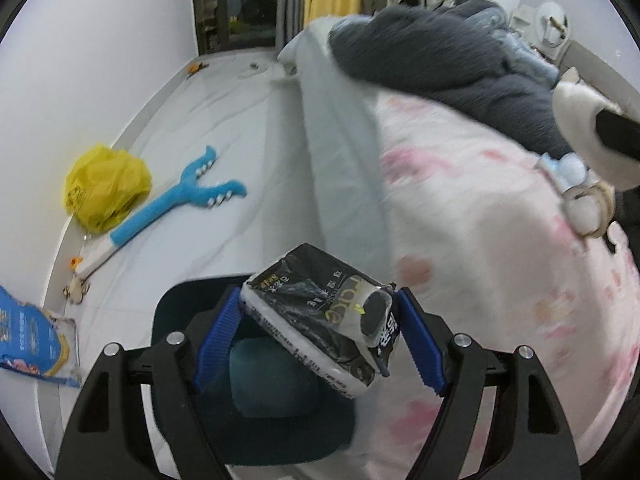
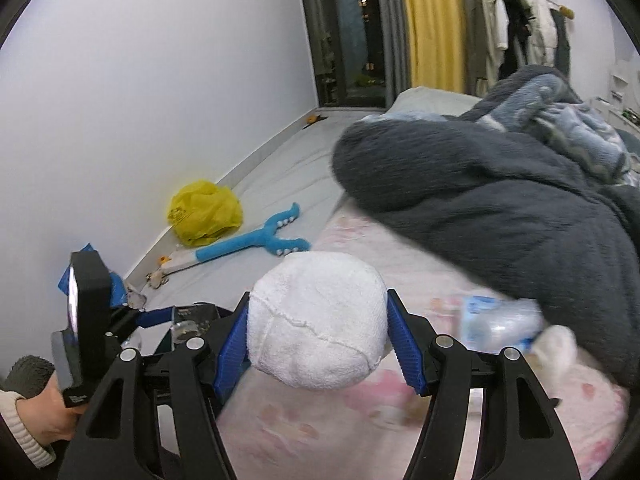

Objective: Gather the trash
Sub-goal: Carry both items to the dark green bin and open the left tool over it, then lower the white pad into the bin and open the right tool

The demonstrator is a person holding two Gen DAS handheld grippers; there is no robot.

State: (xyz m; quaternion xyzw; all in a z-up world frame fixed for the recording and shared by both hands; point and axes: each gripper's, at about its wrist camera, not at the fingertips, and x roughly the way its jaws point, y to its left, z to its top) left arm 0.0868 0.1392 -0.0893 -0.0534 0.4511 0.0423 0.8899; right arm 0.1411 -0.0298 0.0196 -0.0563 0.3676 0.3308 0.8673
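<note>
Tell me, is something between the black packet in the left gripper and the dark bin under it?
Nothing visible is in the way. The black packet sits clamped in the left gripper, right above the open mouth of the dark bin, with only the bin's inside seen below it.

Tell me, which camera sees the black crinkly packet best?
The left wrist view. There the black packet sits big and close between the left gripper's blue pads, over a dark bin. In the right wrist view the right gripper holds a white wad, and the packet cannot be made out clearly.
</note>
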